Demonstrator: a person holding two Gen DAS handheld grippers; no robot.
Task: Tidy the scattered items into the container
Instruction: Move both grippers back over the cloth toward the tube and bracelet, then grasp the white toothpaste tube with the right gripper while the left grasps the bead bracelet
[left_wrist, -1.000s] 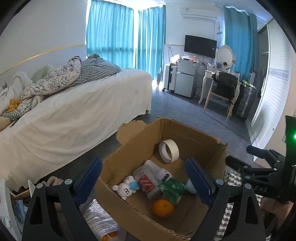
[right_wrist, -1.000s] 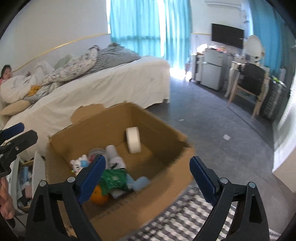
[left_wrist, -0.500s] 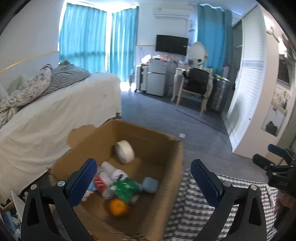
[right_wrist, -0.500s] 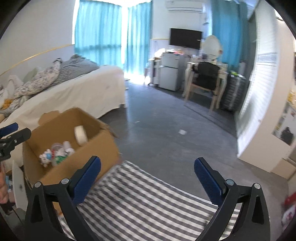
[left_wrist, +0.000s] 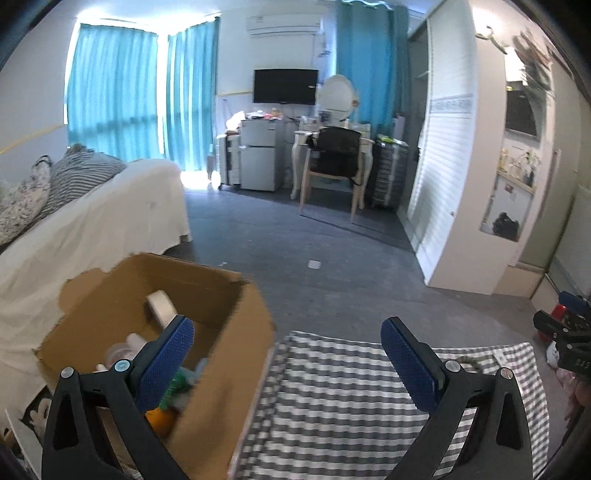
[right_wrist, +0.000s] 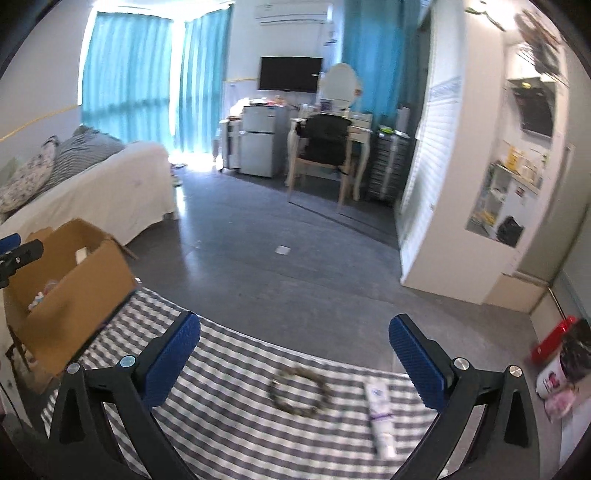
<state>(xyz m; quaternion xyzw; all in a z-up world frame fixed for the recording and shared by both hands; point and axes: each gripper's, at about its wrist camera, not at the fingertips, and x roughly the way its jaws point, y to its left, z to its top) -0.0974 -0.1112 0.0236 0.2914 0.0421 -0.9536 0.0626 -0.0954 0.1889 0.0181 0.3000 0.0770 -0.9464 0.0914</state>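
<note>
Here, in a bedroom with teal curtains, both grippers stand spread to their widest with nothing between the blue pads. In the left wrist view, the left gripper (left_wrist: 286, 354) fills the bottom of the frame over the seam where a cardboard box (left_wrist: 221, 354) meets a grey-and-white checked cloth (left_wrist: 332, 406). The box sits at lower left, open-topped, beside a white-covered bed (left_wrist: 92, 221). Inside it lie a roll of tape (left_wrist: 159, 304) against the far wall, an orange (left_wrist: 160, 421) near the front, and a blurred green item (left_wrist: 179, 384) behind the left pad. In the right wrist view, the right gripper (right_wrist: 293, 356) hovers above the cloth across the bottom of the frame. Two items lie loose there: a ring-shaped beaded bracelet (right_wrist: 298, 391) at bottom centre, and a white tube (right_wrist: 380, 417) just to its right, close to the right pad. The box appears at the left edge of this view, well apart from both. A red-topped container (right_wrist: 554, 347) stands on the floor at lower right.
</note>
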